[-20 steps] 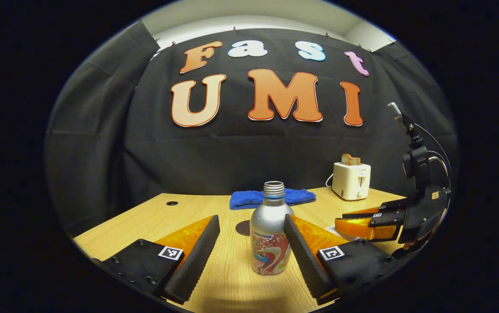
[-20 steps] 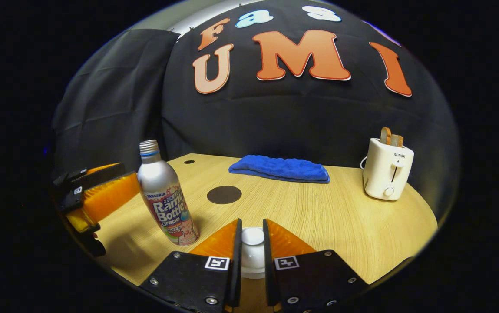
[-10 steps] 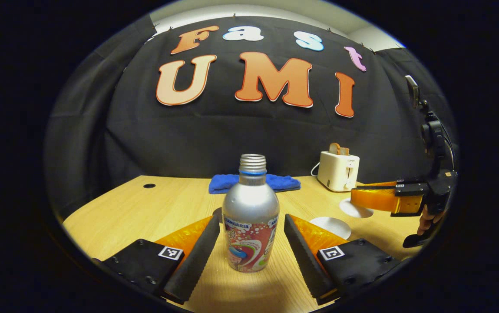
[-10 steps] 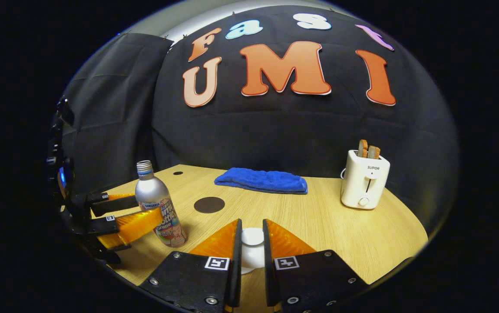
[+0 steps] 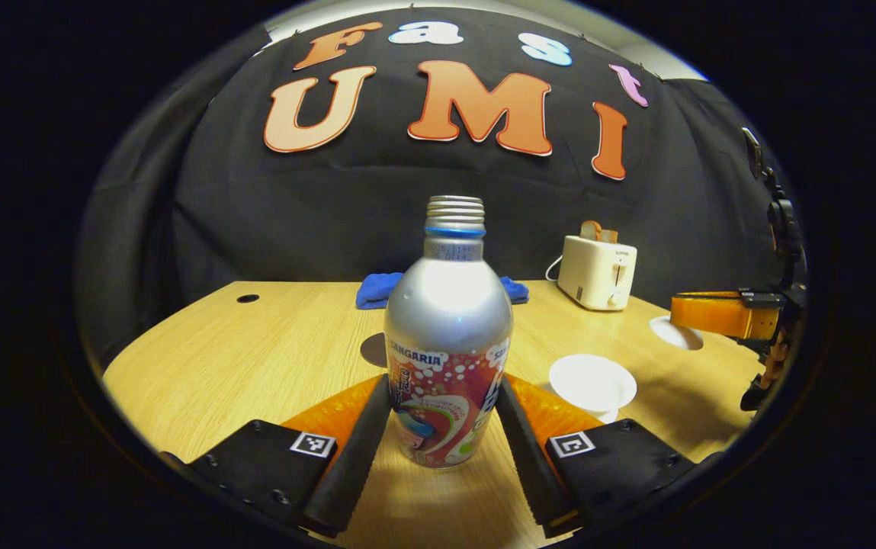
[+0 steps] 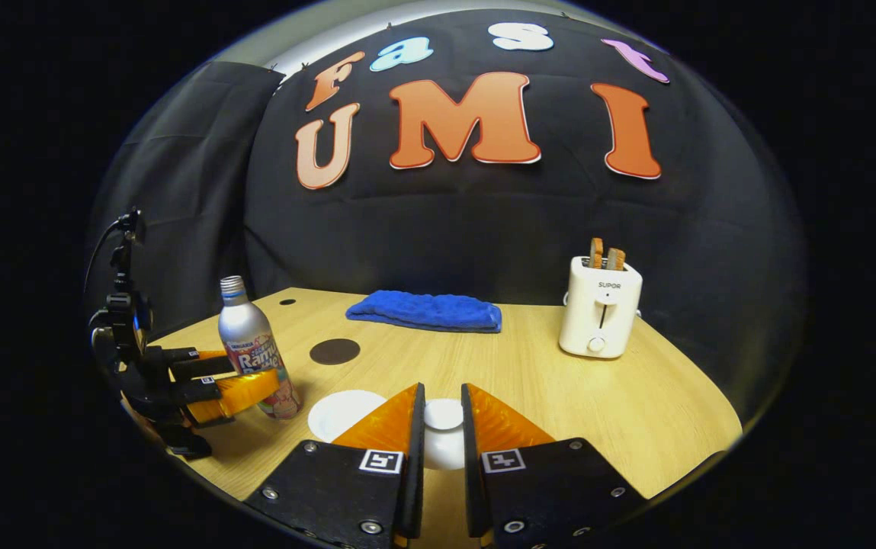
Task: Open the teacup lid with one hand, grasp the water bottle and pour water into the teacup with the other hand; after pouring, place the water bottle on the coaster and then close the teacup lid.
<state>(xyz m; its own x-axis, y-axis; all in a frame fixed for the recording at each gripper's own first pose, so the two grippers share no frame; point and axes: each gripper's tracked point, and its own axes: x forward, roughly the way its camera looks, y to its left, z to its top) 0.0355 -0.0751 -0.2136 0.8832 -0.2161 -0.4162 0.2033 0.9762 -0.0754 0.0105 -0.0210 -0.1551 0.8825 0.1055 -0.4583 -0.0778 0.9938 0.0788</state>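
The silver water bottle (image 5: 447, 335) stands upright on the table between the fingers of my left gripper (image 5: 444, 390). The gripper is open, and its pads lie close along the bottle's sides. My right gripper (image 6: 442, 390) is shut on the knob of the white teacup lid (image 6: 444, 418) and holds it above the table, to the right of the cup. The white teacup (image 6: 342, 412) stands uncovered; it also shows right of the bottle (image 5: 592, 381). The round dark coaster (image 6: 334, 351) lies behind the cup, half hidden behind the bottle in the left gripper view.
A folded blue towel (image 6: 426, 311) lies at the back of the wooden table (image 6: 559, 396). A white toaster (image 6: 599, 316) with bread slices stands at the back right. A small cable hole (image 5: 248, 298) sits near the far left corner.
My left gripper has moved forward until the bottle stands between its fingers. My right gripper has lifted the lid off the teacup and carried it to the right, uncovering the cup.
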